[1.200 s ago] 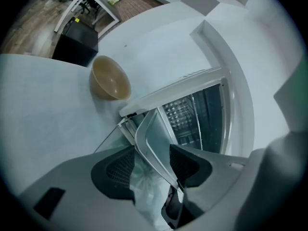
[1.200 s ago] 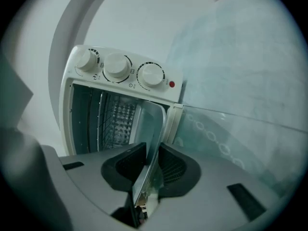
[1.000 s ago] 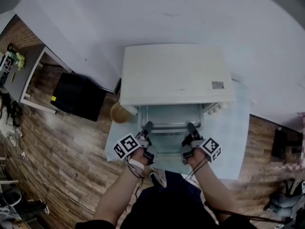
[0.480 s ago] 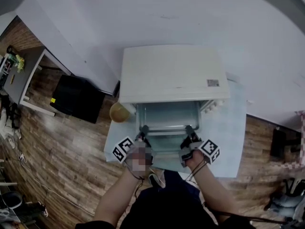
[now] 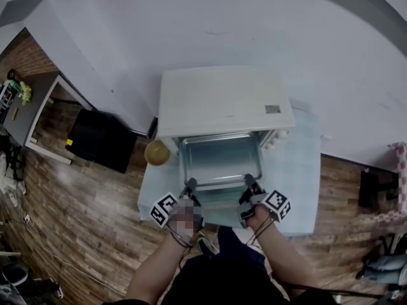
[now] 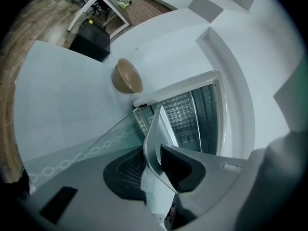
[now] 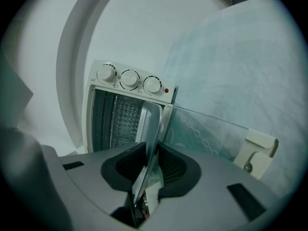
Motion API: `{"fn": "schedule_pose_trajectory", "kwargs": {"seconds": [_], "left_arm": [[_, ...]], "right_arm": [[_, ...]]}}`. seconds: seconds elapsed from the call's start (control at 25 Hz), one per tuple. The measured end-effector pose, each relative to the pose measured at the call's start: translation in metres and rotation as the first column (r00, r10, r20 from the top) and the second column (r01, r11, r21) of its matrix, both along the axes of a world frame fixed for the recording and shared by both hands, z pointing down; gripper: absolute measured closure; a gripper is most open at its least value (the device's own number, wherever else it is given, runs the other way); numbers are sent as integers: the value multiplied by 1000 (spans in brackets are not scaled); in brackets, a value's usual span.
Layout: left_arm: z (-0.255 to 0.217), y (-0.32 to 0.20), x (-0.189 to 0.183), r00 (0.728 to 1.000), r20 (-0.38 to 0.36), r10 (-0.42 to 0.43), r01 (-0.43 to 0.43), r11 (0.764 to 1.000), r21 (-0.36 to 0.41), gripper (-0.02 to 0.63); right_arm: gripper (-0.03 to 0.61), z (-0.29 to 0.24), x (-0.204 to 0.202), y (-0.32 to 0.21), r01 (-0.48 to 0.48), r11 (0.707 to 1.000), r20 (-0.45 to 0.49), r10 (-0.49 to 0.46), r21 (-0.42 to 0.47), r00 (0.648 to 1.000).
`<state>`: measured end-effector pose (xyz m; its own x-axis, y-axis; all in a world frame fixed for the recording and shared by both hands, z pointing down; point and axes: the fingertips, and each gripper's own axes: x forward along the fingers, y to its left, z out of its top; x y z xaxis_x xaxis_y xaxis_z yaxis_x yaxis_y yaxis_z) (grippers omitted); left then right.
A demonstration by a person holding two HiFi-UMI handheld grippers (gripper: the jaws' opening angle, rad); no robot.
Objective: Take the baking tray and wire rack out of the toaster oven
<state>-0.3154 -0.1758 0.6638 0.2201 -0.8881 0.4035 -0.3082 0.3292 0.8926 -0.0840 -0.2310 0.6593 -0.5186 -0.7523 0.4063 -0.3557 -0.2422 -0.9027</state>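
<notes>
Left gripper view shows a bowl (image 6: 127, 76); right, toaster oven knobs (image 7: 130, 79).

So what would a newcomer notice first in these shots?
The shiny metal baking tray, drawn partway out of the white toaster oven on the pale blue table. The left gripper, whose jaws have just been closing, and the right gripper each clamp its near rim. A tan round bowl sits left of the oven.

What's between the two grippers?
Head view: the tray, front edge held by right gripper and left gripper, whose fingers just closed on it, over the oven door.
</notes>
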Motion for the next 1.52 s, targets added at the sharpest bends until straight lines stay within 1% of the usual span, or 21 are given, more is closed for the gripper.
{"fn": "schedule_pose_trajectory", "kwargs": {"seconds": [0.16, 0.56, 0.8, 1.0, 1.16, 1.32, 1.52], "left_arm": [[-4, 13, 3, 1000, -6, -3, 3, 1000, 3, 518], [-19, 40, 8, 1000, 11, 21, -21, 999, 31, 520], [-27, 64, 6, 999, 8, 41, -41, 998, 45, 518], [-36, 86, 7, 998, -3, 61, -60, 996, 64, 518], [-42, 102, 8, 997, -11, 79, -78, 994, 79, 518], [-45, 112, 22, 992, -21, 122, -120, 988, 93, 518], [-42, 120, 62, 978, -38, 204, -200, 976, 90, 518]], "right_arm": [[489, -1, 3, 13, 3, 1000, 9, -3, 2, 1000], [488, -12, 8, 45, -4, 1000, 21, 3, 19, 1000], [488, -24, 8, 73, -17, 999, 13, 16, 30, 1000], [488, -37, 9, 95, -26, 998, 2, 26, 66, 1000], [488, -44, 12, 116, -44, 996, -11, 45, 77, 999], [488, -48, 27, 136, -83, 993, -16, 85, 81, 996], [488, -48, 67, 158, -158, 984, -17, 160, 82, 987]]}}
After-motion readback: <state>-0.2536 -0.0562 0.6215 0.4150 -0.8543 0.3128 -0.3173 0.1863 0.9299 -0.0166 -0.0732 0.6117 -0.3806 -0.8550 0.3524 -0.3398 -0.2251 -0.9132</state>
